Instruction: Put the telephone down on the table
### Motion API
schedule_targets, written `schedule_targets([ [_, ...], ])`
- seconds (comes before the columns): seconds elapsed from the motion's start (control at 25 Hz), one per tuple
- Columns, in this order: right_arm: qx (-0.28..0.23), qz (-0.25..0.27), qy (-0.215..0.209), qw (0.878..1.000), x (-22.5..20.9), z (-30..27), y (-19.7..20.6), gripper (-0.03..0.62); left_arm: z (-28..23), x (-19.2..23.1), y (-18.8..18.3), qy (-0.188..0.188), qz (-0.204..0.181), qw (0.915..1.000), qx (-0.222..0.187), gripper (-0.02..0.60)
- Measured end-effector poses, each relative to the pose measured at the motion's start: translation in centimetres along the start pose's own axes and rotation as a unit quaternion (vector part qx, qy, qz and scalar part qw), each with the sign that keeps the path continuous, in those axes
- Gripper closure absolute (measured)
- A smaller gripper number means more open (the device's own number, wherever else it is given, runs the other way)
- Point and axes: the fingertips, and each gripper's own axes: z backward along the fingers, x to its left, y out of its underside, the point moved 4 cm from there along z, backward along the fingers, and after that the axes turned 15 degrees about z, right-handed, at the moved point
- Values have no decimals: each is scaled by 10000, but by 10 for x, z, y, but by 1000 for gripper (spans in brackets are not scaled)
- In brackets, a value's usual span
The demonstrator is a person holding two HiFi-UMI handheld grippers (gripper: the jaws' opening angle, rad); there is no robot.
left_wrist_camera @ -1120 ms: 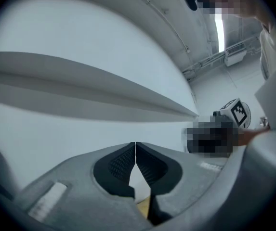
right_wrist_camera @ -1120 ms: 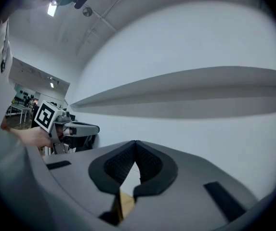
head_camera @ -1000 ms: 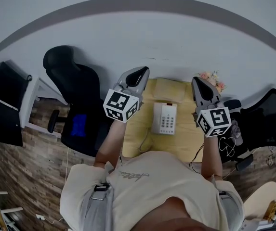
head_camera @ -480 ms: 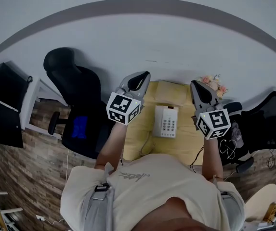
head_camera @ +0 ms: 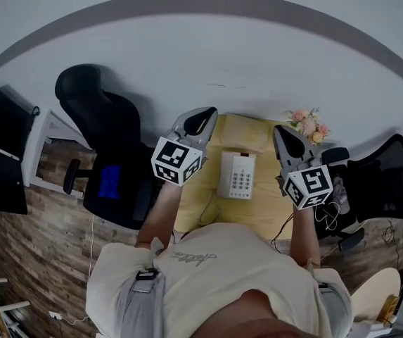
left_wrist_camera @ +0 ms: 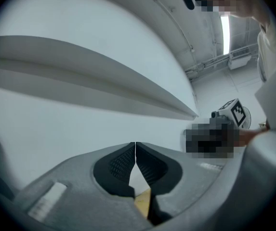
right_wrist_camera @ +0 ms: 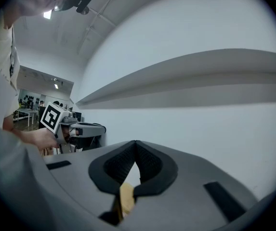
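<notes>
A white telephone (head_camera: 237,175) with a keypad lies on the yellow wooden table (head_camera: 195,196), handset on its cradle, cord trailing toward me. My left gripper (head_camera: 202,118) hangs above the table's left edge, left of the phone, jaws shut with nothing between them. My right gripper (head_camera: 285,136) is held above the table's right side, right of the phone, also shut and empty. In the left gripper view the left gripper (left_wrist_camera: 136,146) faces a white wall. The right gripper (right_wrist_camera: 136,144) in its own view also faces the wall, with the left gripper (right_wrist_camera: 82,129) off to its left.
A black office chair (head_camera: 106,129) stands left of the table and another chair (head_camera: 391,182) at the right. A small bunch of pink flowers (head_camera: 306,124) sits at the table's far right corner. A pale pad (head_camera: 249,134) lies behind the phone. Cables (head_camera: 328,213) hang at the right.
Both grippers have sunk a little toward the table; they stay shut. The phone has not moved.
</notes>
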Motion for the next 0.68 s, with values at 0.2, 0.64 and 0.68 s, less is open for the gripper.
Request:
schedule_targets([
  [0.2, 84, -62, -15, 9999, 3, 2, 9, 592, 2, -1, 1, 41, -30, 10000, 16, 563],
  [0.64, 178, -255, 151, 9994, -3, 12, 21, 592, 4, 6, 14, -32, 181, 9998, -11, 563],
  [0.68, 186, -267, 169, 9993, -4, 13, 23, 592, 4, 5, 16, -19, 181, 9998, 2, 563],
])
